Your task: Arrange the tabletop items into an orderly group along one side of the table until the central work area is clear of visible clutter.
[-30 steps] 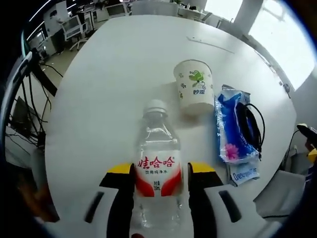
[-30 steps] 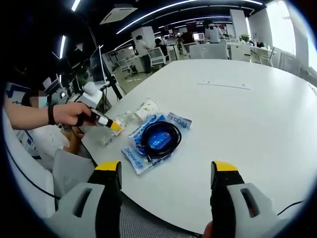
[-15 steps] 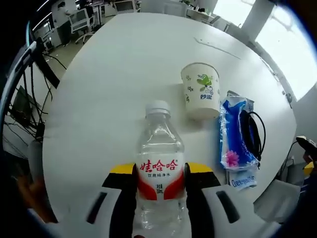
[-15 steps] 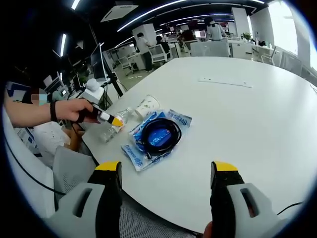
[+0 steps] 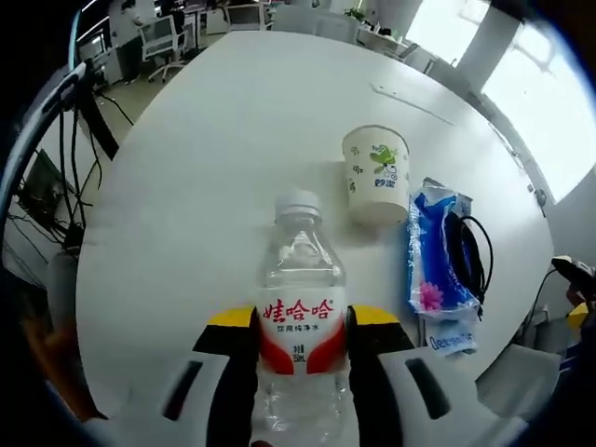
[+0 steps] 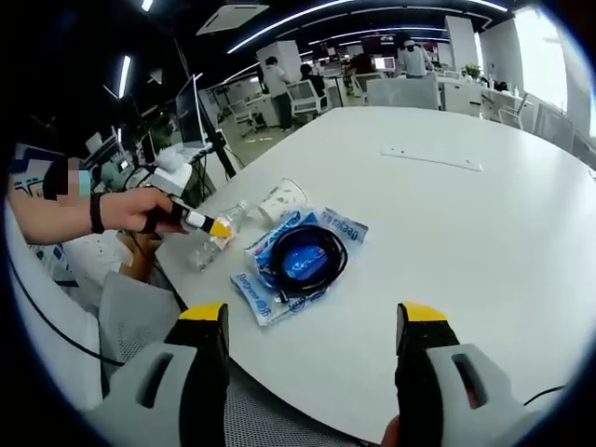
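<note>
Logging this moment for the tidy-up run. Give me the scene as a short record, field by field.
left gripper: shut on the bottle
right gripper: open, holding nothing, above the table
bottle: upright, cap on, red label
cup: beyond the bottle, on its side
blue packet: flat on the table beside the cup
black cable: coiled on the packet
table: white, bare toward the far end

Clear bottle (image 5: 300, 307) with red-and-white label, white cup (image 5: 376, 173) with green print, blue pack (image 5: 440, 261).
</note>
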